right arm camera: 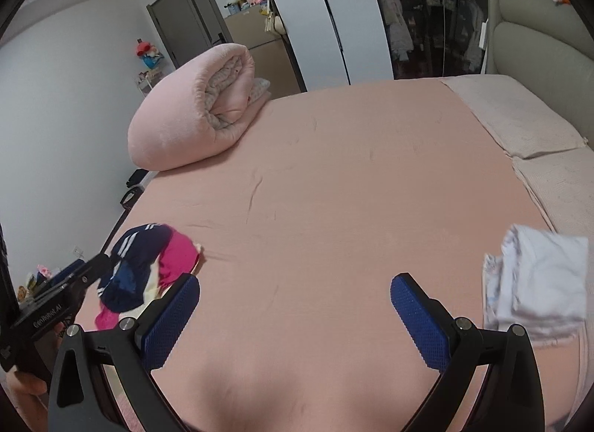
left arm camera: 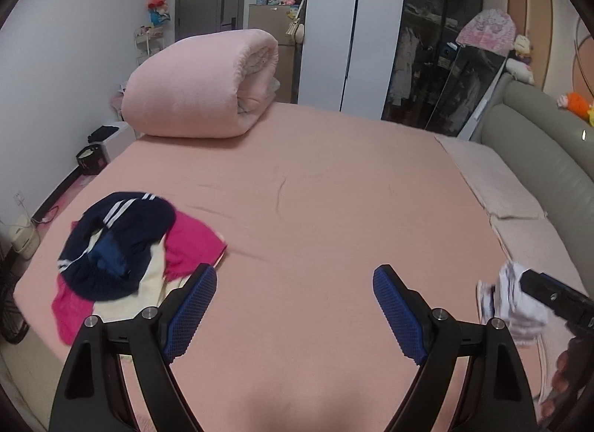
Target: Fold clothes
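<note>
While both hover over the bed [left arm camera: 315,179], left tool [left arm camera: 295,315] and right tool [right arm camera: 295,320] are spread apart, holding nothing. Clothes pile [left arm camera: 122,246] near left, folded white garment [right arm camera: 538,283] near right, rolled quilt [left arm camera: 200,87] far left.

A loose heap of unfolded clothes [left arm camera: 122,246] lies crumpled on the bed sheet, to the left of and just beyond the left tongs: a navy garment with white stripes on top, magenta and cream pieces beneath. A folded white garment [right arm camera: 538,283] lies flat just right of the right tongs.
</note>
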